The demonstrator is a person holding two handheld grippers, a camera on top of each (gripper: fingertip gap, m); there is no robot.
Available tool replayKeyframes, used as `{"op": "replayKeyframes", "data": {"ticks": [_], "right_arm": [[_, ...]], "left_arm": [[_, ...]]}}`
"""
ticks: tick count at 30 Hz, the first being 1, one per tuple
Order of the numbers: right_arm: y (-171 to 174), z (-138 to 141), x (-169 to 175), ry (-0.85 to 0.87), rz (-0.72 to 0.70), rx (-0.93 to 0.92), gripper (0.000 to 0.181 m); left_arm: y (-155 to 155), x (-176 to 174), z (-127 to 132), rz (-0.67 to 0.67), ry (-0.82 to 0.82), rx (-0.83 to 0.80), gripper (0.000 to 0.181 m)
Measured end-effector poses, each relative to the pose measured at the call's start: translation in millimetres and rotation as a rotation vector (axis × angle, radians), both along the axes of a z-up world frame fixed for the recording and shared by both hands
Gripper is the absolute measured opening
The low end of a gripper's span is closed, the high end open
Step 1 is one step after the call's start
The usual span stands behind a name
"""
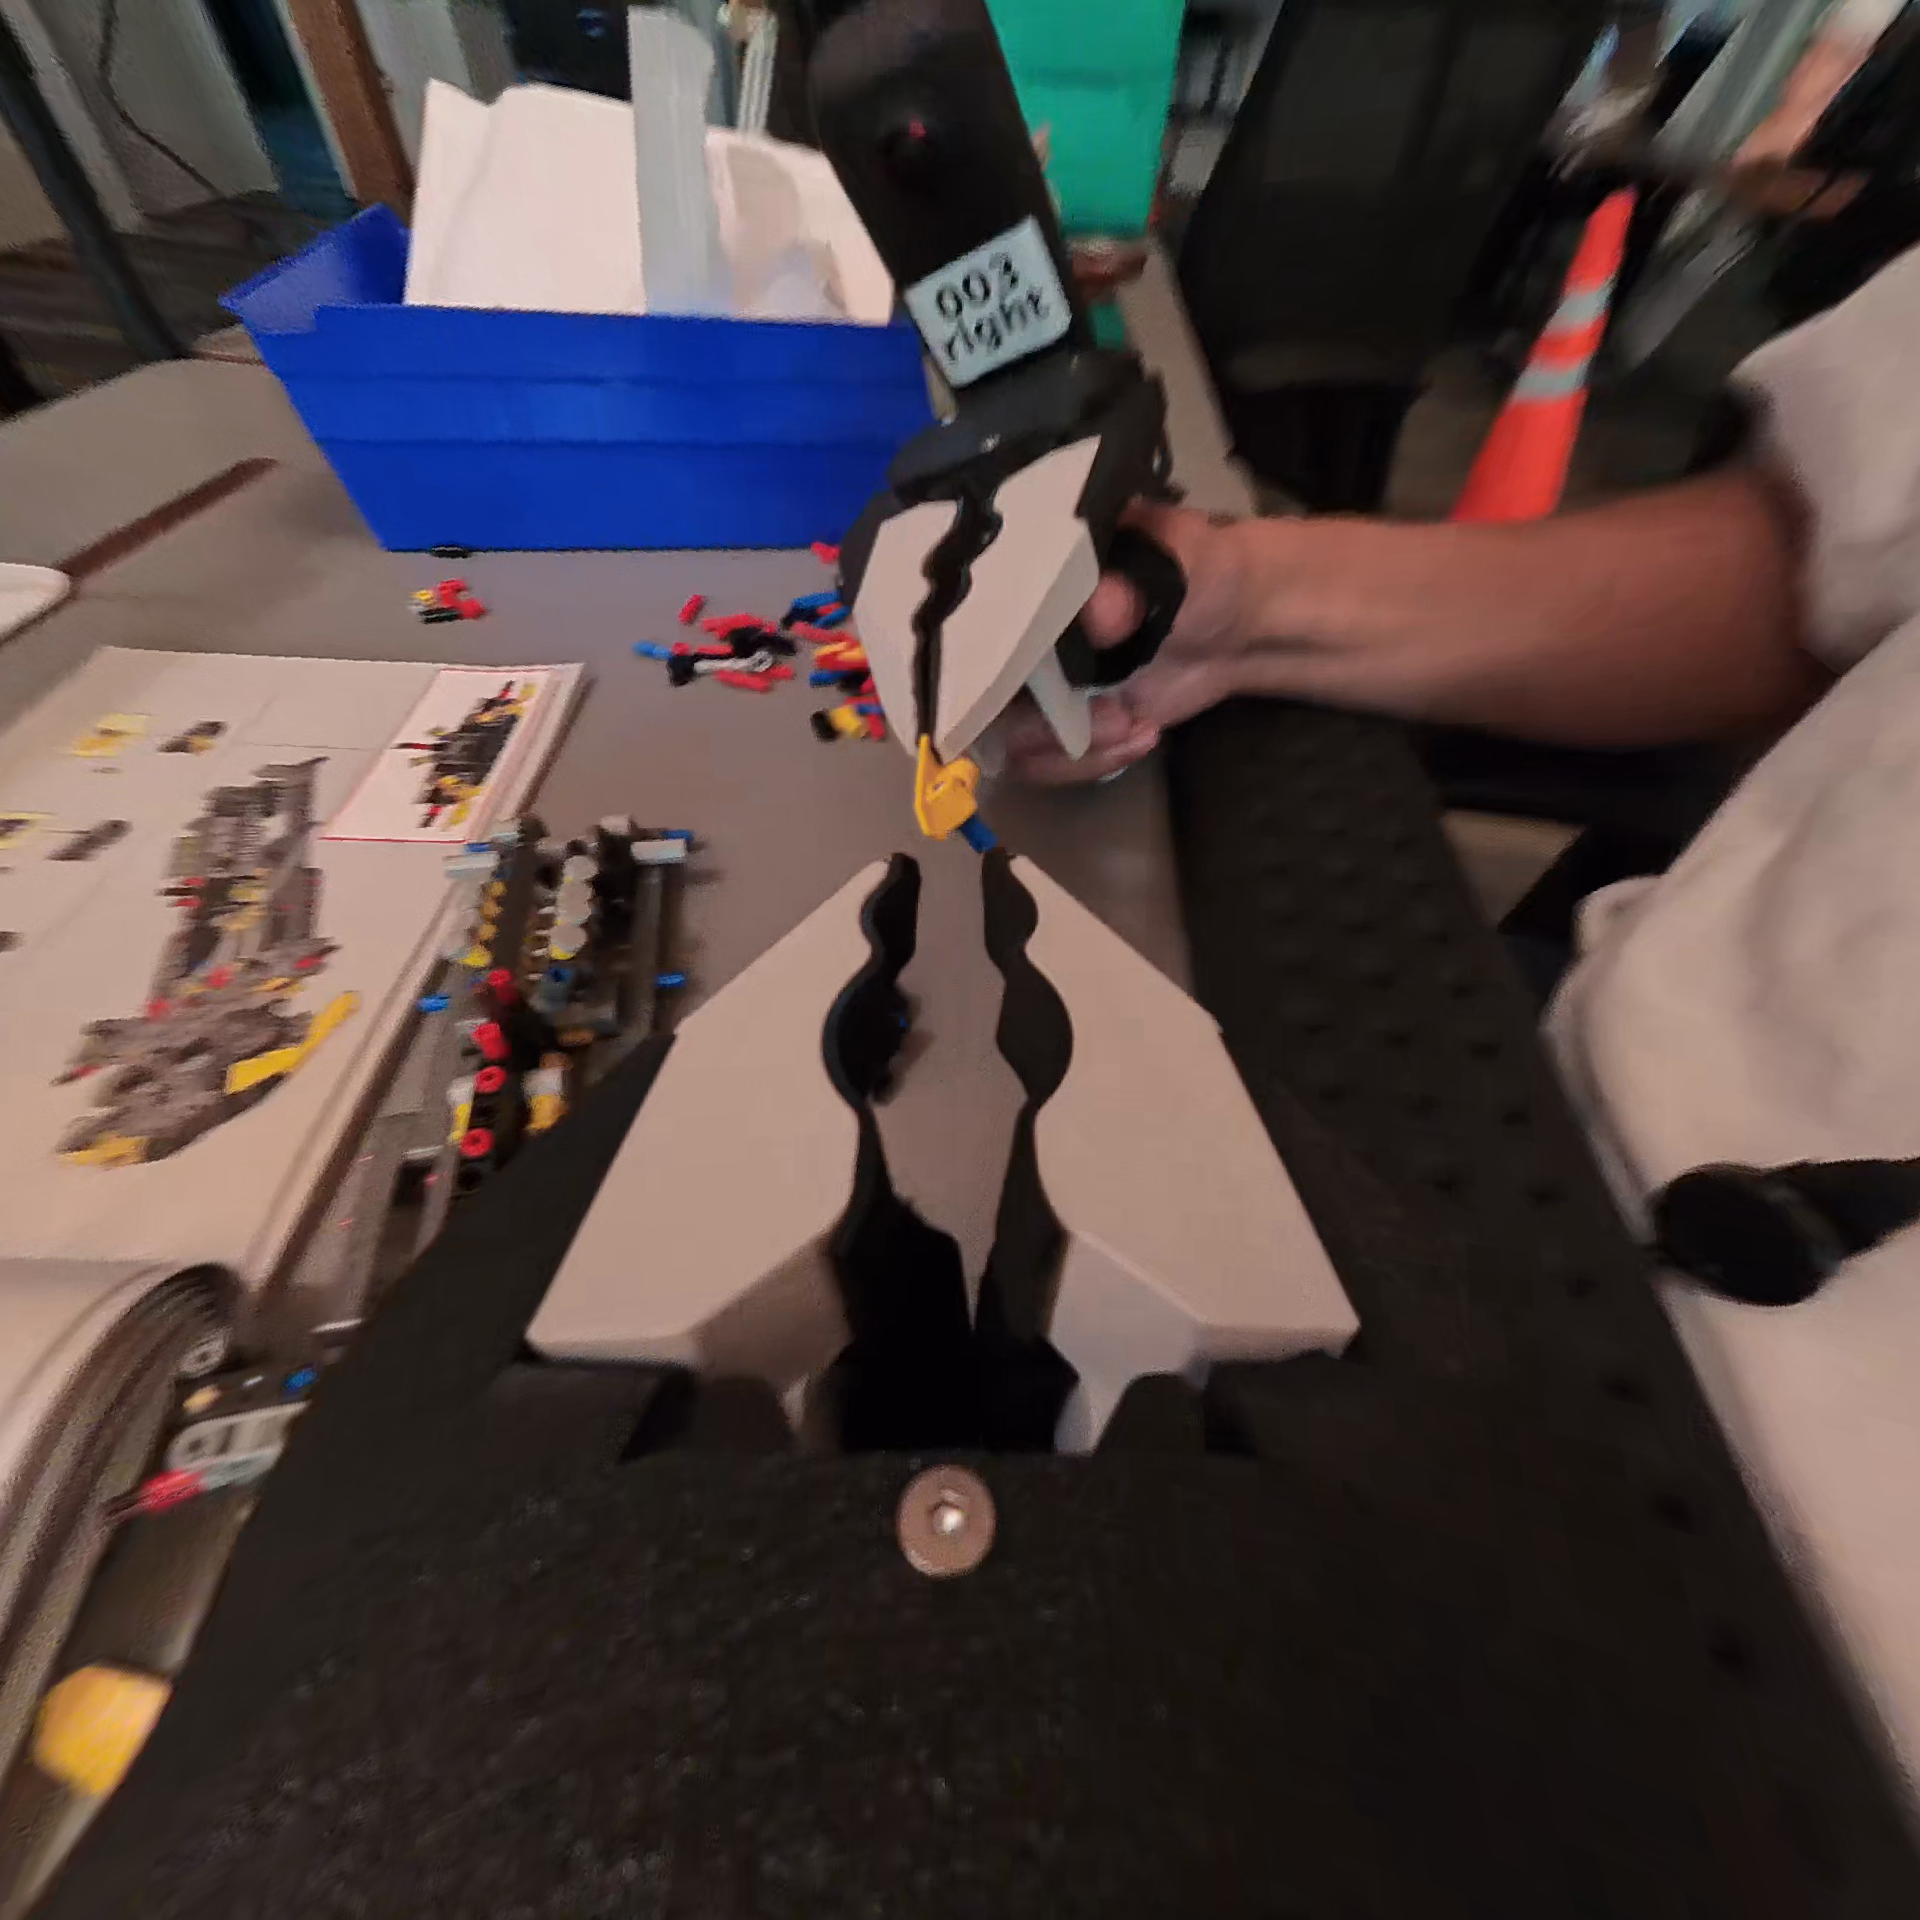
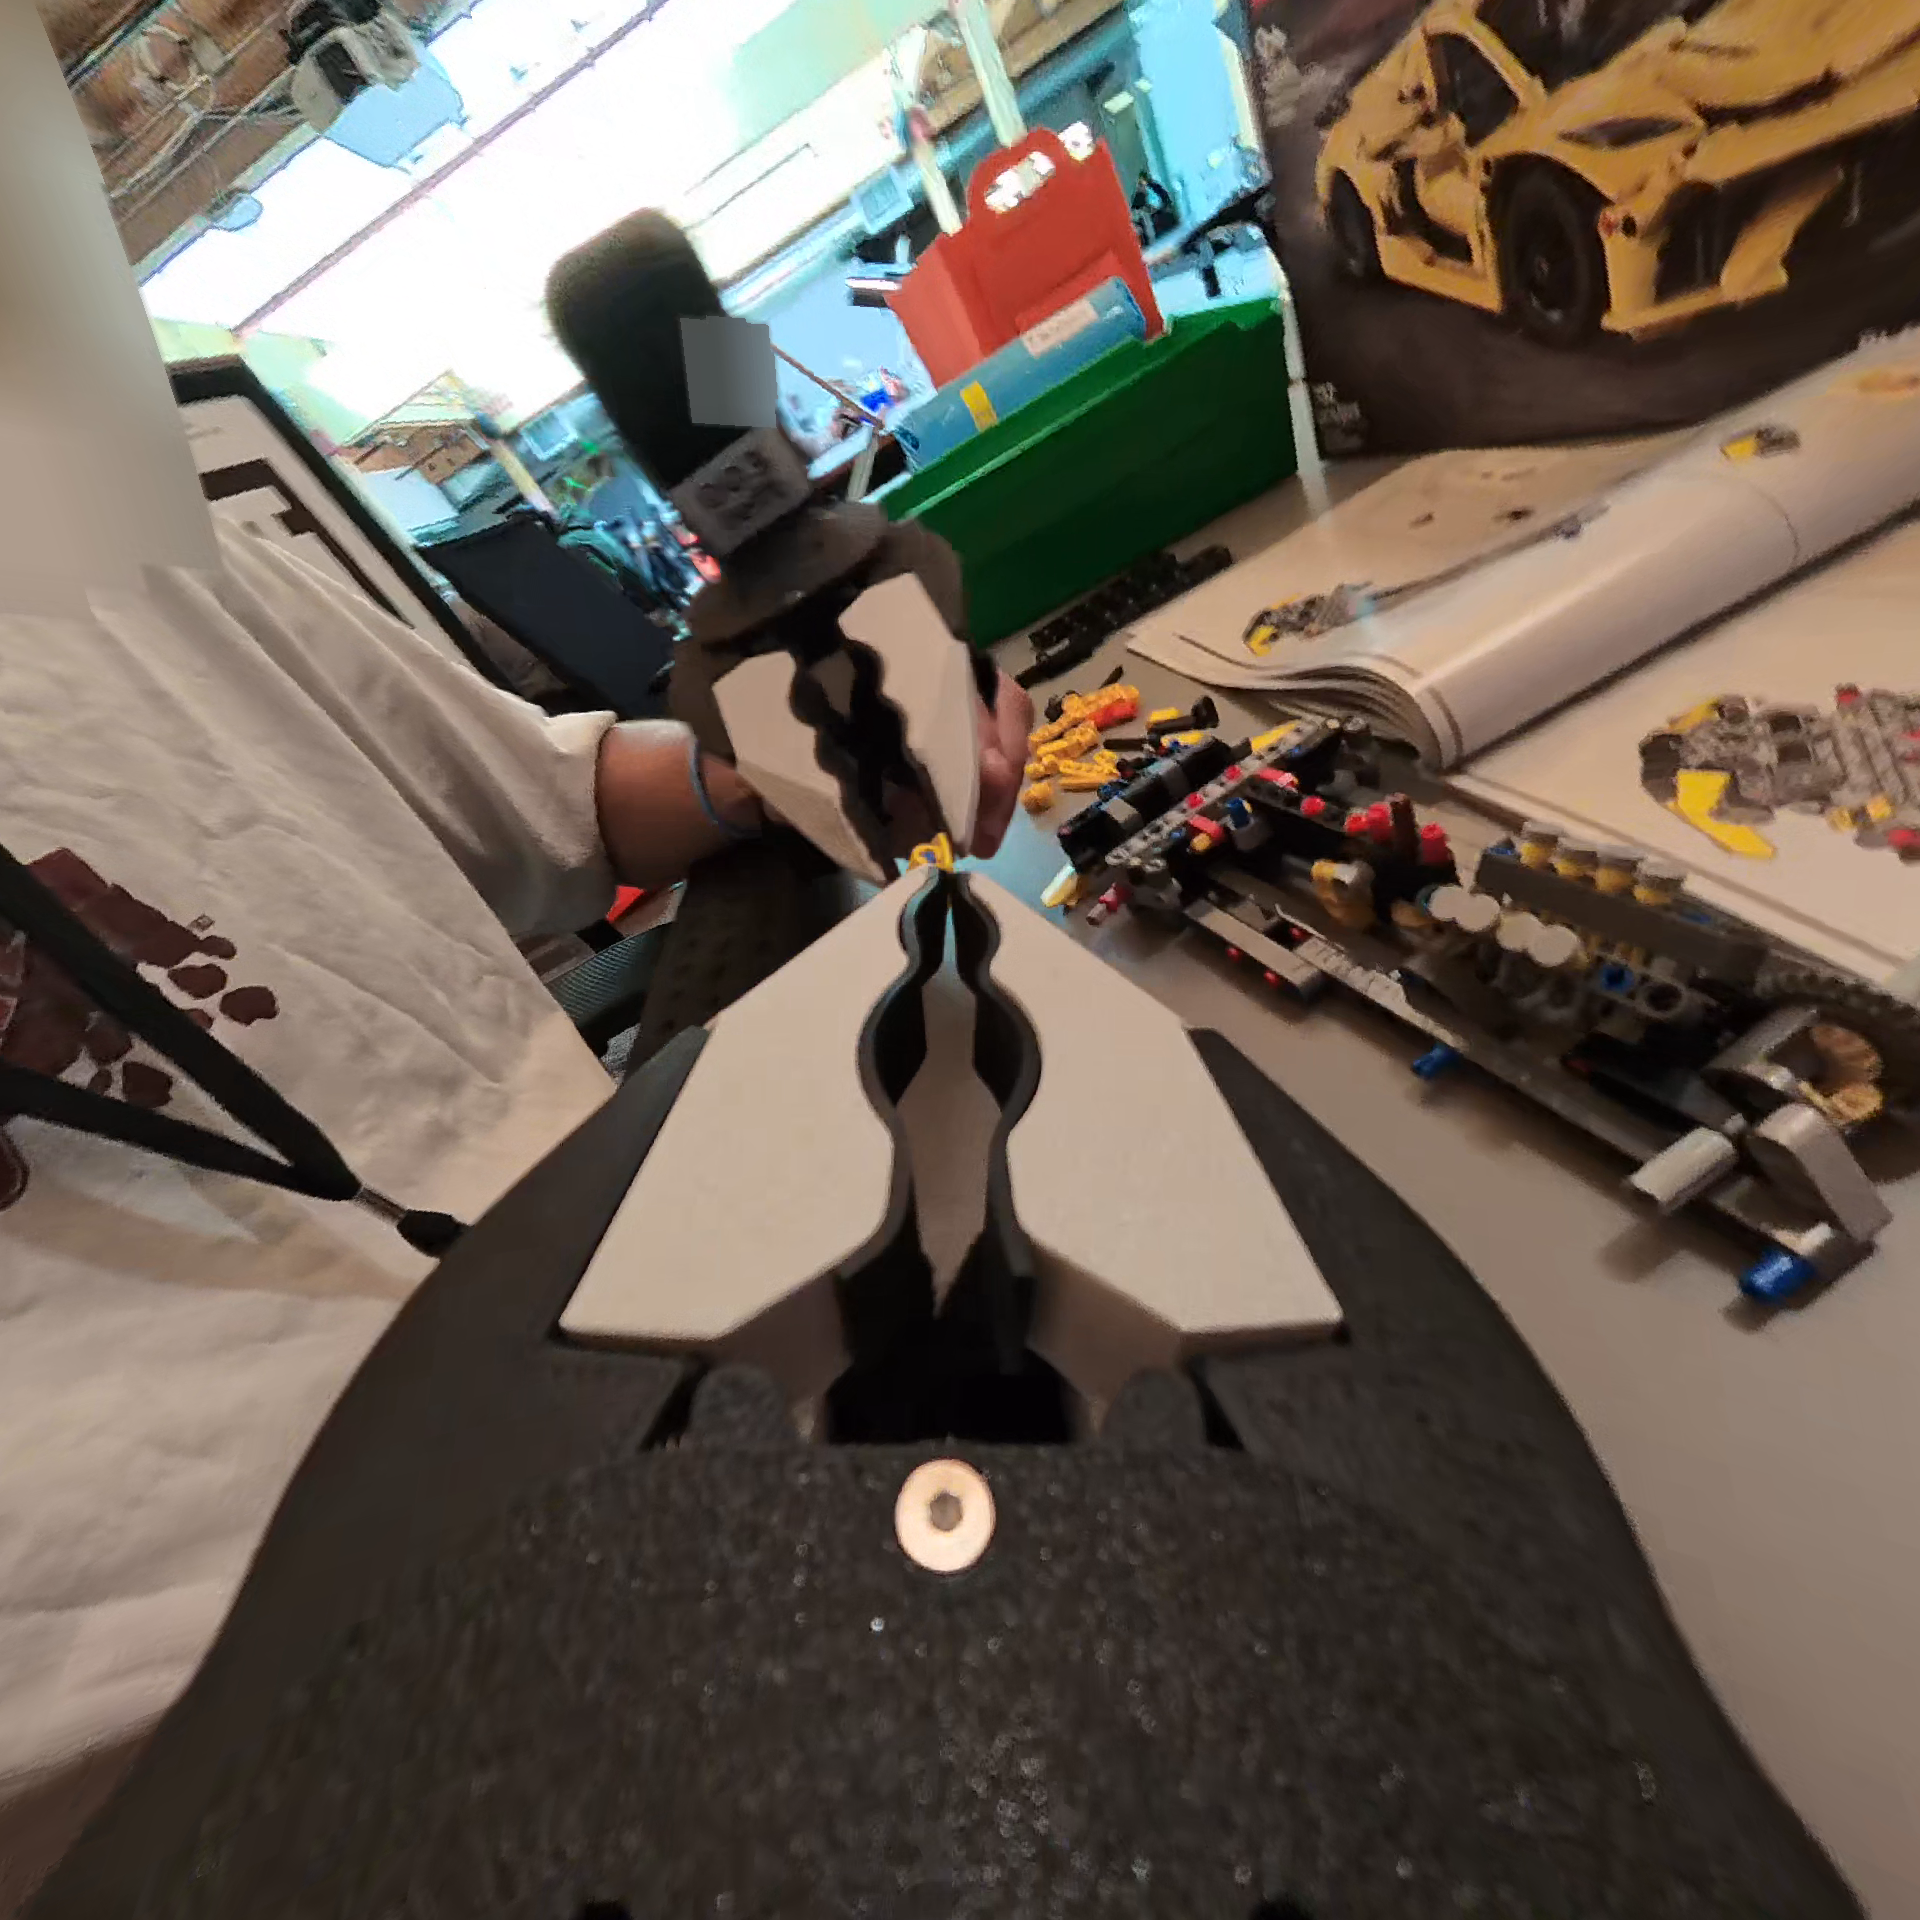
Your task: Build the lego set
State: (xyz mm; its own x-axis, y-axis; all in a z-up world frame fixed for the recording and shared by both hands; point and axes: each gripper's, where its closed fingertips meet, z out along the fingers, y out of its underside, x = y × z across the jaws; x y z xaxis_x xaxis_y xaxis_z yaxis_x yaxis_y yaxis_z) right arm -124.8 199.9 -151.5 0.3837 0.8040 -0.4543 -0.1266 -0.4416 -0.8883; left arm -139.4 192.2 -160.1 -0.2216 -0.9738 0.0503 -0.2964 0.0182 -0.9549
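Note:
My right gripper (image 2: 940,883) is shut on a small yellow lego piece (image 2: 928,854). In the left wrist view that gripper (image 1: 930,743) points down with the yellow piece (image 1: 943,795) at its tips and a blue pin (image 1: 979,833) sticking out below. My left gripper (image 1: 948,862) is a little open and empty, with its tips just under the pin. It faces the right one tip to tip in the right wrist view (image 2: 920,847). The partly built grey and black chassis (image 1: 566,935) lies on the table, also in the right wrist view (image 2: 1455,935).
An open instruction booklet (image 1: 208,883) (image 2: 1558,582) lies beside the chassis. Loose red, blue and yellow pieces (image 1: 758,649) (image 2: 1081,743) are scattered behind. A blue bin (image 1: 603,436), a green bin (image 2: 1091,468) and the set's box (image 2: 1558,208) stand at the back. The person's body is close by. Both grippers' tips are close together, under 4 cm apart.

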Motion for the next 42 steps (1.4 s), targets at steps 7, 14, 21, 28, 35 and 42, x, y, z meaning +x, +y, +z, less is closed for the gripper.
{"op": "replayKeyframes", "data": {"ticks": [7,14,21,28,35,42], "right_arm": [[-8.8,7.9,-11.7,-0.011,0.04,0.105,0.0],[0.1,0.1,-6.9,-0.085,-0.031,0.128,0.0],[-1.1,-64.8,23.1,-0.454,-0.043,-0.1,0.0],[-14.7,-97.1,38.1,-0.647,0.007,-0.168,0.007],[8.7,-76.3,15.5,-0.654,-0.047,-0.025,0.029],[11.7,-99.6,-1.1,-0.844,-0.015,0.051,0.017]], "left_arm": [[-5.8,-6.3,21.8,-0.079,-0.07,-0.209,0.003],[0.2,-4.2,11.1,-0.03,-0.035,-0.094,0.005],[10.7,-4.3,-38.4,0.029,0.194,0.106,0.009],[9.7,-4.1,-55.8,0.032,0.261,0.209,0.008],[20.3,-3.9,-53.6,0.081,0.259,0.171,0.007],[23.4,-2.3,-48.9,0.123,0.253,0.018,0.011]]}}
